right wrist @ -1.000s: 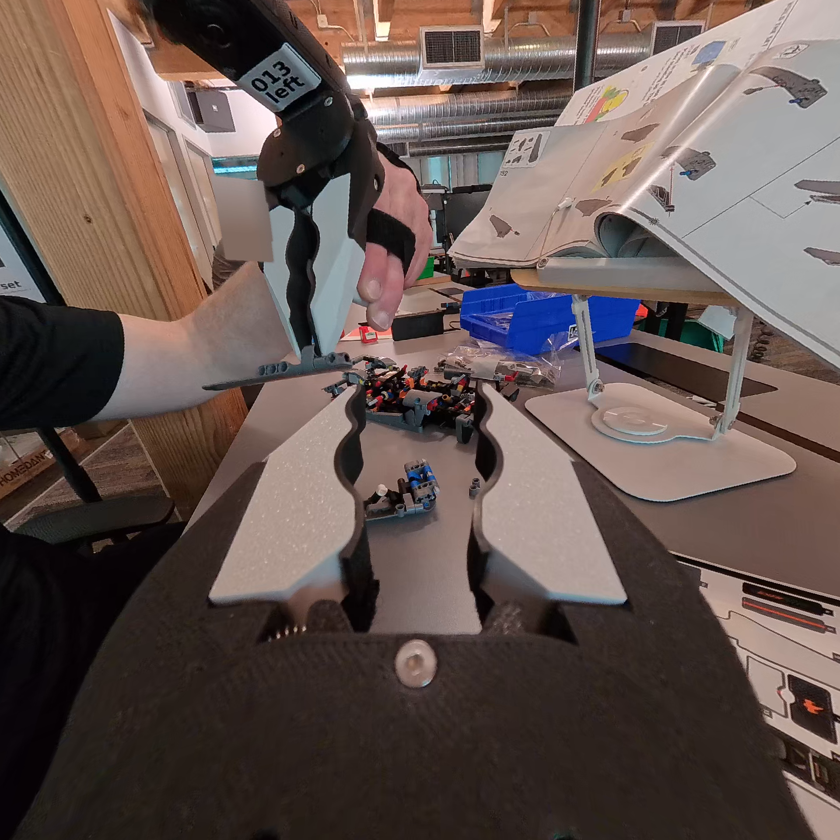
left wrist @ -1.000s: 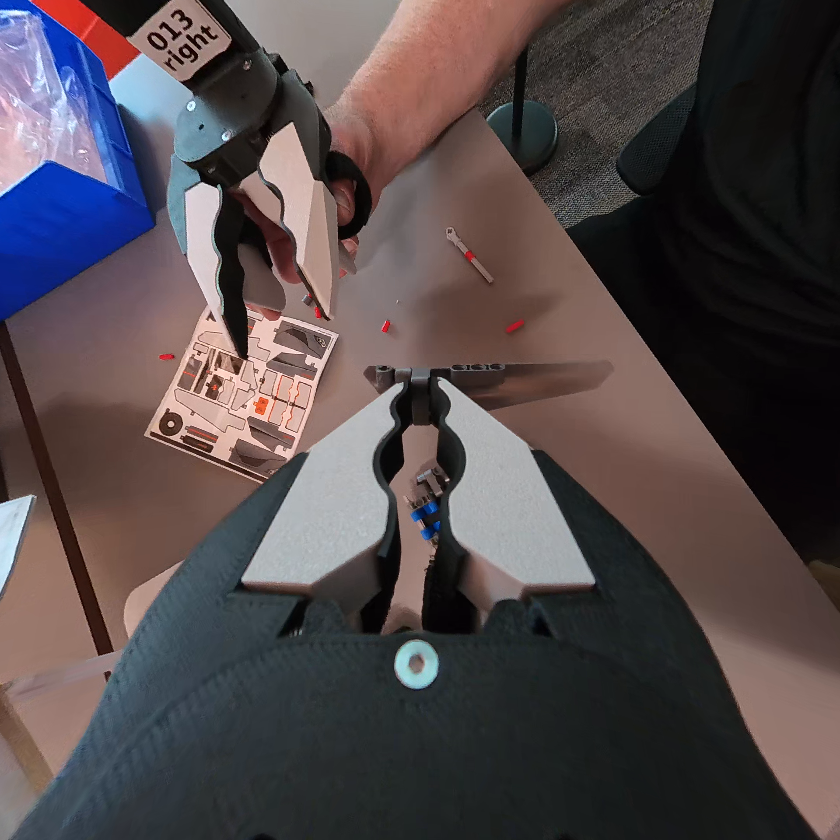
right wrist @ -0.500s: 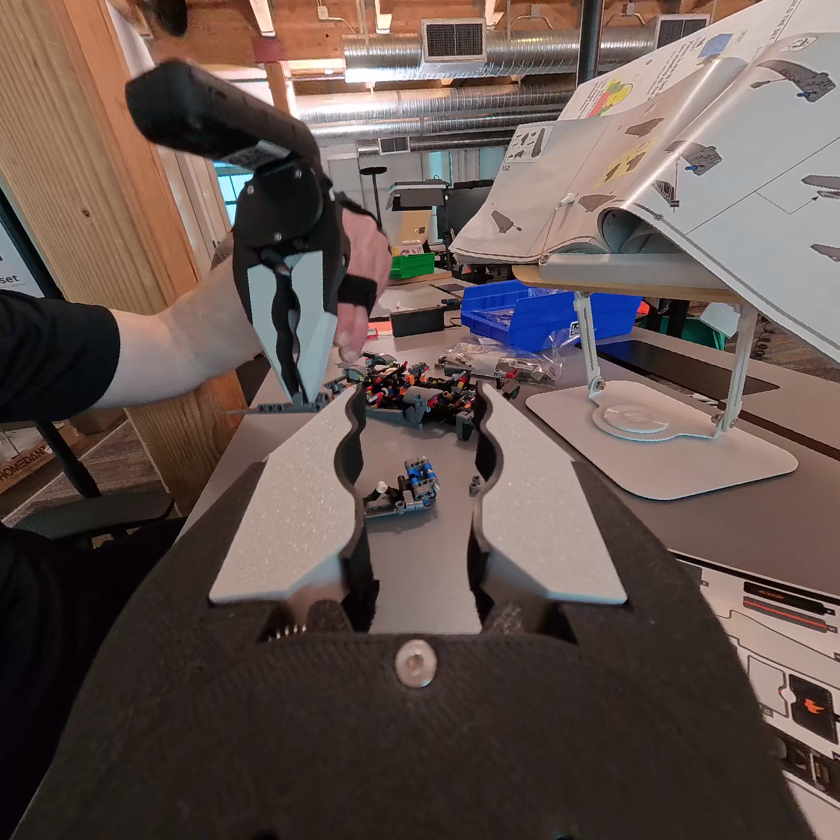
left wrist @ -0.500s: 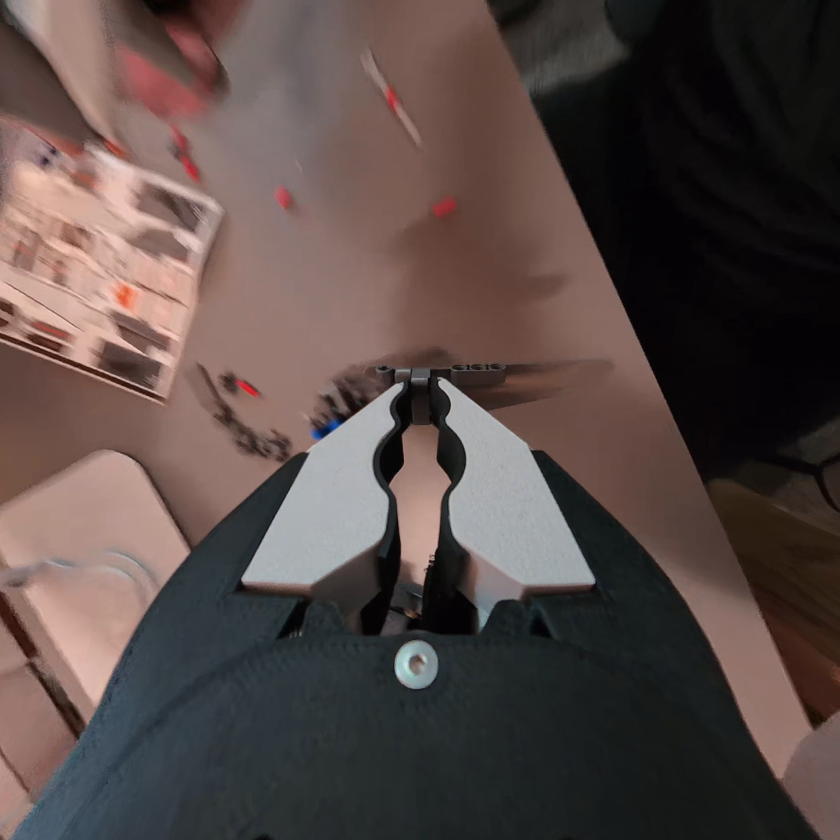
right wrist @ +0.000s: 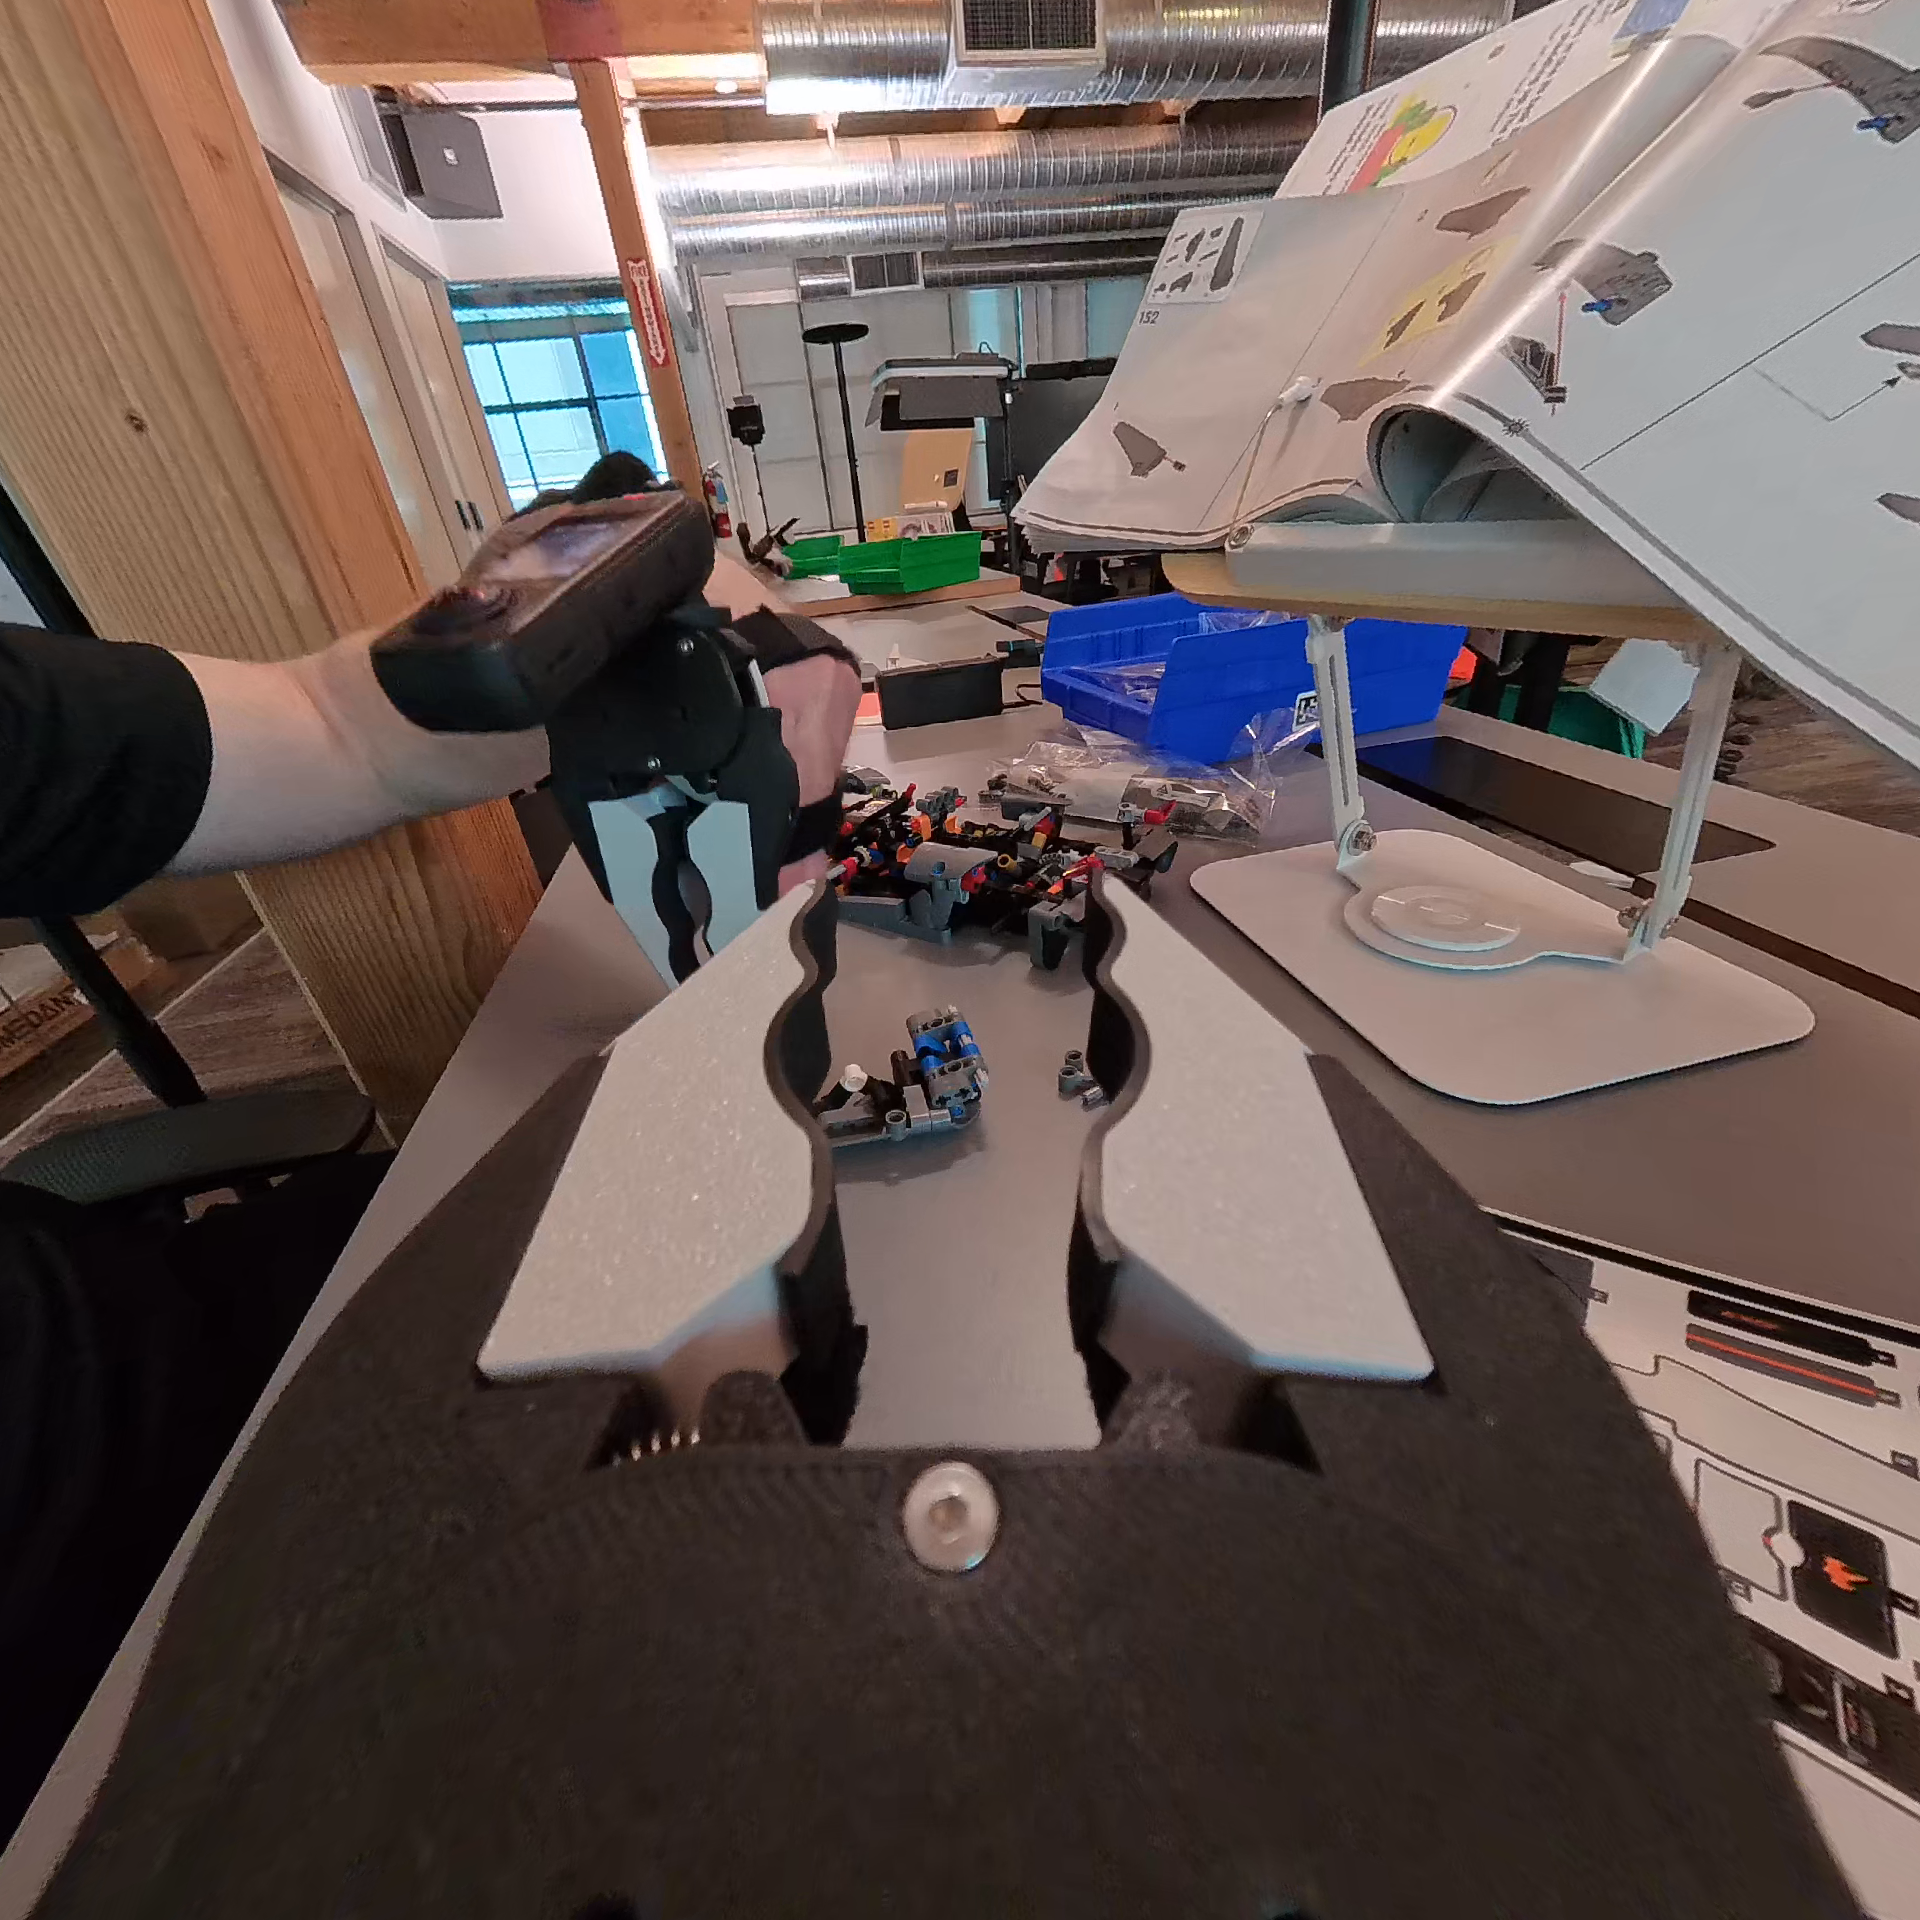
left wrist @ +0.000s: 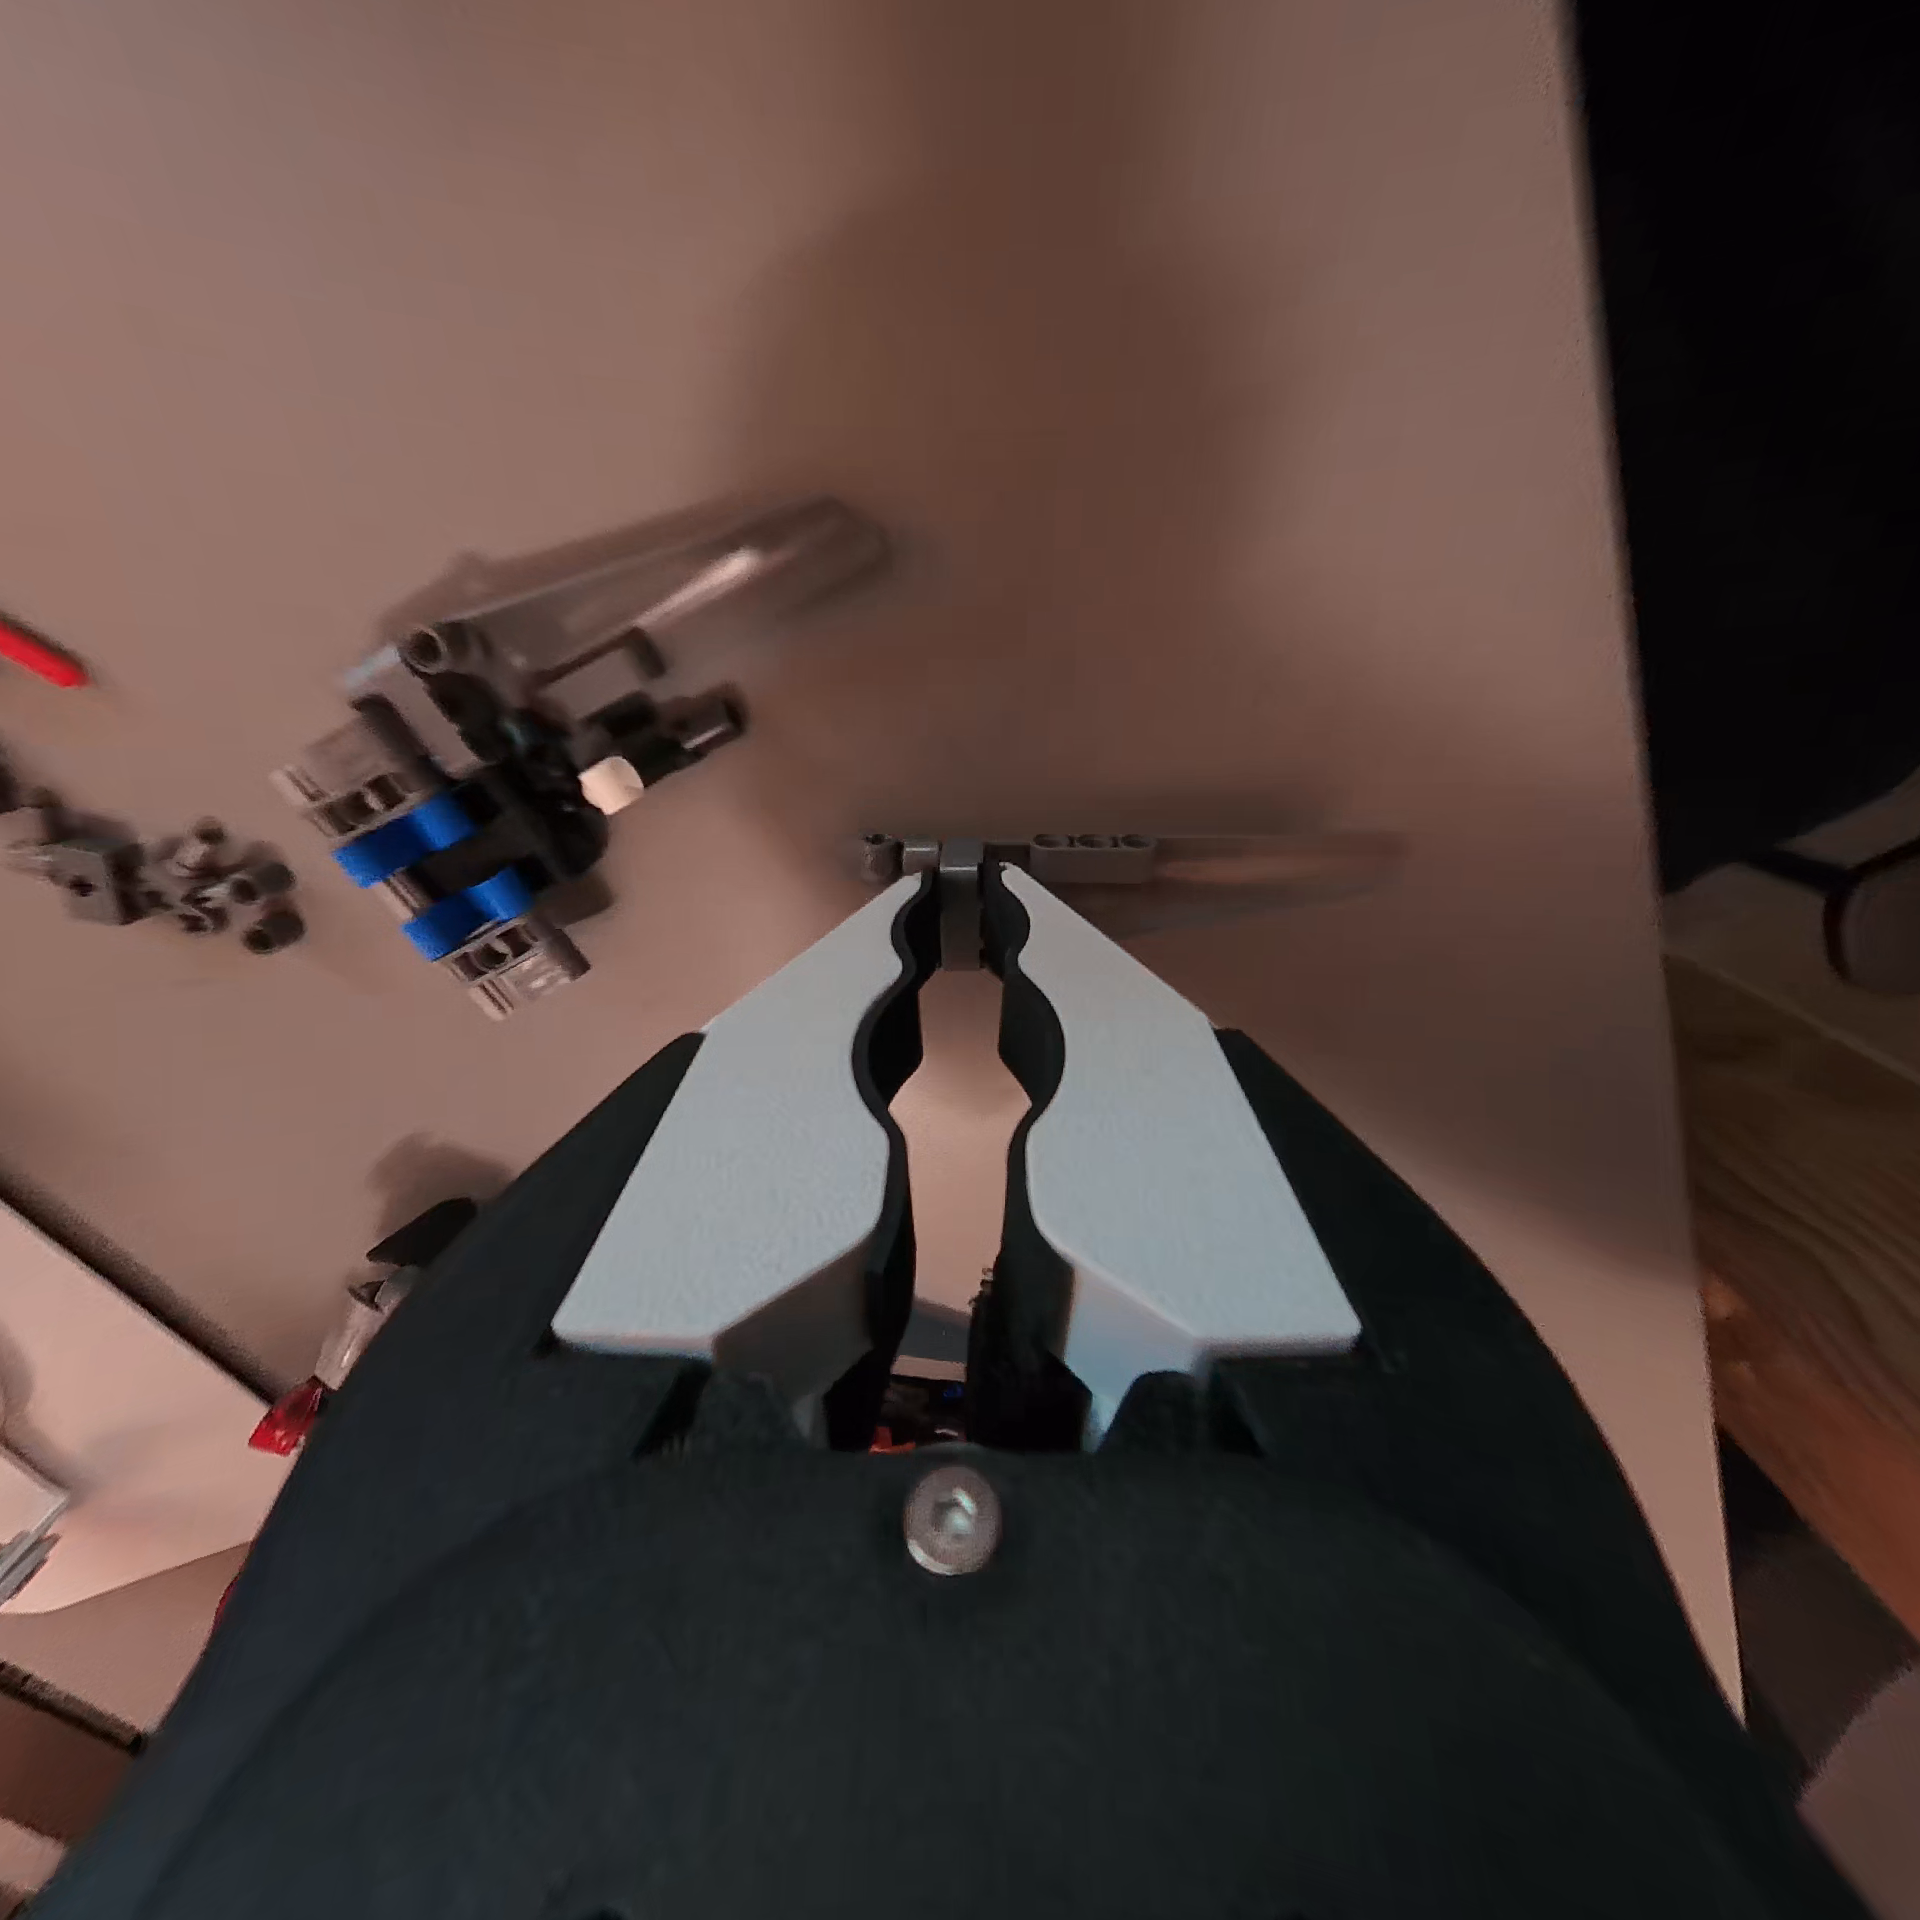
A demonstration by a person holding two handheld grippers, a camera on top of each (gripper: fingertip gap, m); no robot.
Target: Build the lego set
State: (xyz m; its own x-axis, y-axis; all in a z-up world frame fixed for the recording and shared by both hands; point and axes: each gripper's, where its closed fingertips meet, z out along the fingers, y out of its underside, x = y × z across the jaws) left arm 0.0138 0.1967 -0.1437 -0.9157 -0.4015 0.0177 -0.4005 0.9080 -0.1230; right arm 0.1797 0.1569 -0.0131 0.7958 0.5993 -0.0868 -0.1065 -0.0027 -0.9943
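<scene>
My left gripper point(left wrist: 961, 894) is shut on a long grey panel piece point(left wrist: 1143, 857) and holds it low over the brown table point(left wrist: 1143, 416), pointing down. A small grey and black sub-assembly with blue parts point(left wrist: 468, 831) lies on the table to its left. My right gripper point(right wrist: 961, 914) is open and empty, and the same sub-assembly point(right wrist: 914, 1081) lies between its fingers on the table. A larger dark chassis build point(right wrist: 987, 862) sits just beyond. The left gripper also shows in the right wrist view point(right wrist: 681, 904), its tips hidden behind my right finger.
An open instruction book point(right wrist: 1558, 312) rests on a white stand point(right wrist: 1507, 966) at the right. A blue bin point(right wrist: 1195, 665) and plastic bags point(right wrist: 1143, 790) lie behind it. A sticker sheet point(right wrist: 1818, 1455) lies at the near right. Small loose grey pieces point(left wrist: 156, 883) lie by the sub-assembly. Tip to tip, the grippers are about 20 cm apart.
My left gripper has swung down from high above the table to just above it, still holding the grey panel, and now sits beside the blue sub-assembly. The right gripper has hardly moved.
</scene>
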